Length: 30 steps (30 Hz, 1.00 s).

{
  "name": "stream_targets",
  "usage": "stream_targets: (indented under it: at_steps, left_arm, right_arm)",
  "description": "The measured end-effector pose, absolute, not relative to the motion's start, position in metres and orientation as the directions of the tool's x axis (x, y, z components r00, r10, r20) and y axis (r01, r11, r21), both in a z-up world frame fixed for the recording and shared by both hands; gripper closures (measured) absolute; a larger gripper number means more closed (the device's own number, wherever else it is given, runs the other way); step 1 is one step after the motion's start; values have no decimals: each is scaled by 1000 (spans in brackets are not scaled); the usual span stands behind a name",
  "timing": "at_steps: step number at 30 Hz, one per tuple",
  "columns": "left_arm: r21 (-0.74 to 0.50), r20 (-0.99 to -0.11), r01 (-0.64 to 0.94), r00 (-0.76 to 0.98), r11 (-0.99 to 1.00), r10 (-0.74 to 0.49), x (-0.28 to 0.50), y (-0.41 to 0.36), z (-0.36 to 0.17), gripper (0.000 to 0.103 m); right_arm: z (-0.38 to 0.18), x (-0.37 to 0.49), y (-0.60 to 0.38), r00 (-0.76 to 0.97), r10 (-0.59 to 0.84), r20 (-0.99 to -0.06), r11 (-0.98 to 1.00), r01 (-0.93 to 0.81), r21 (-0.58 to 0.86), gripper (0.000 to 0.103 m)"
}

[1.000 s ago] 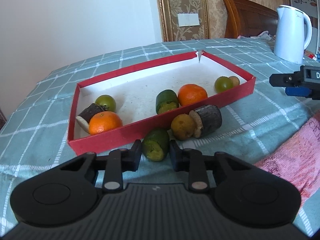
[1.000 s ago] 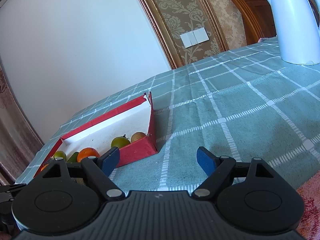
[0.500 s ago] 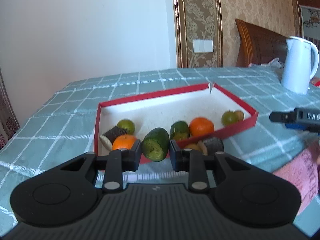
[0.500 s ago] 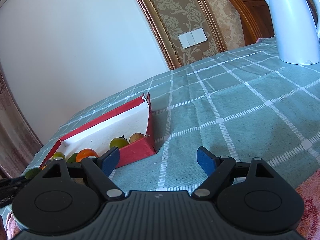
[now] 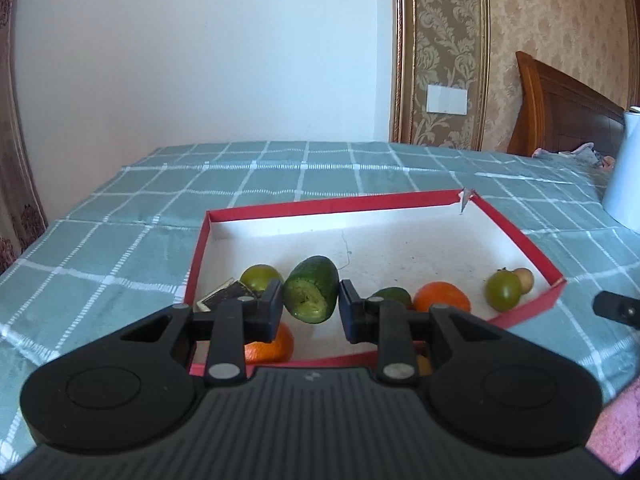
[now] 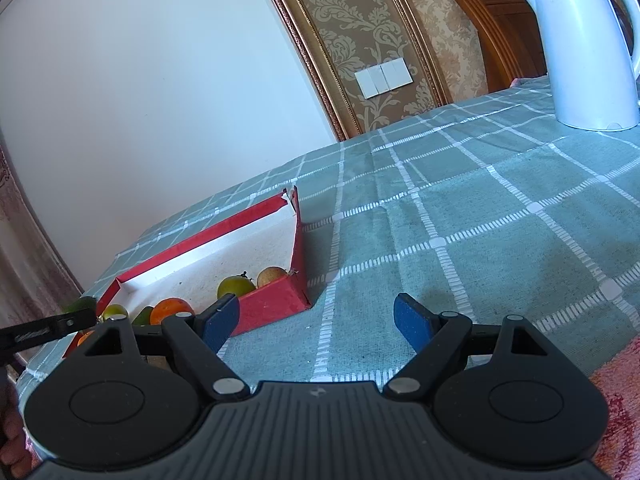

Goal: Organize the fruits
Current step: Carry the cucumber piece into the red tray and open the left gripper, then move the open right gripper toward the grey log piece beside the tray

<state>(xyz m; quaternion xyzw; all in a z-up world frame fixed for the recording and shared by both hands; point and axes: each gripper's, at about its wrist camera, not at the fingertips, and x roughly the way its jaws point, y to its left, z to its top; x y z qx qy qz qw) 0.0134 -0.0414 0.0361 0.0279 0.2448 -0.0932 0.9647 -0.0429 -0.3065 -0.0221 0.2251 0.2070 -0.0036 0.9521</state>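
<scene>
My left gripper point(image 5: 311, 306) is shut on a green cucumber piece point(image 5: 311, 294) and holds it in the air over the near part of the red tray point(image 5: 516, 232). In the tray lie two oranges point(image 5: 441, 297), a green fruit point(image 5: 503, 290), a small brown fruit point(image 5: 524, 278), another green fruit point(image 5: 260, 276), a second cucumber piece point(image 5: 390, 295) and a dark piece point(image 5: 224, 299). My right gripper point(image 6: 316, 322) is open and empty above the cloth, right of the tray point(image 6: 276, 300).
A white kettle point(image 6: 580, 44) stands at the back right of the green checked tablecloth point(image 6: 460, 208). A pink cloth point(image 6: 616, 400) lies at the near right edge. A wooden headboard and wall stand behind the table.
My left gripper has lifted the cucumber piece from the cloth in front of the tray and carried it up and over the tray. The right gripper has stayed nearly still and open.
</scene>
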Motion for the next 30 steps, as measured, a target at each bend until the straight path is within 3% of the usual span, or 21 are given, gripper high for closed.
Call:
stream_targets:
  at_steps: [2, 4, 8, 10, 13, 16, 23, 30]
  left_arm:
    - [3, -483, 191, 860, 982, -166, 19, -43, 34, 74]
    - [12, -472, 168, 870, 986, -143, 20, -42, 33, 49]
    - [18, -433, 158, 891, 987, -135, 6, -34, 38, 31]
    - [31, -401, 146, 908, 989, -121, -7, -26, 43, 15]
    - [64, -351, 76, 935, 995, -49, -25, -12, 44, 0]
    - [86, -348, 20, 937, 996, 11, -35, 1, 39, 0]
    - [91, -437, -65, 894, 994, 99, -26, 19, 15, 0]
    - [41, -499, -61, 863, 997, 73, -18, 31, 4, 0]
  right_arm:
    - [-22, -43, -306, 914, 87, -396, 898, 100, 428, 18]
    - [-22, -43, -306, 914, 87, -396, 898, 100, 429, 18]
    - [-22, -43, -307, 914, 88, -395, 897, 100, 430, 18]
    - [-22, -43, -307, 914, 88, -395, 898, 99, 429, 18]
    - [-22, -44, -307, 915, 85, -394, 897, 102, 430, 18]
    - [-22, -44, -307, 915, 83, -395, 899, 103, 426, 18]
    - [-20, -45, -305, 918, 64, -391, 903, 113, 414, 15]
    - [-16, -45, -296, 920, 34, -390, 926, 117, 358, 15]
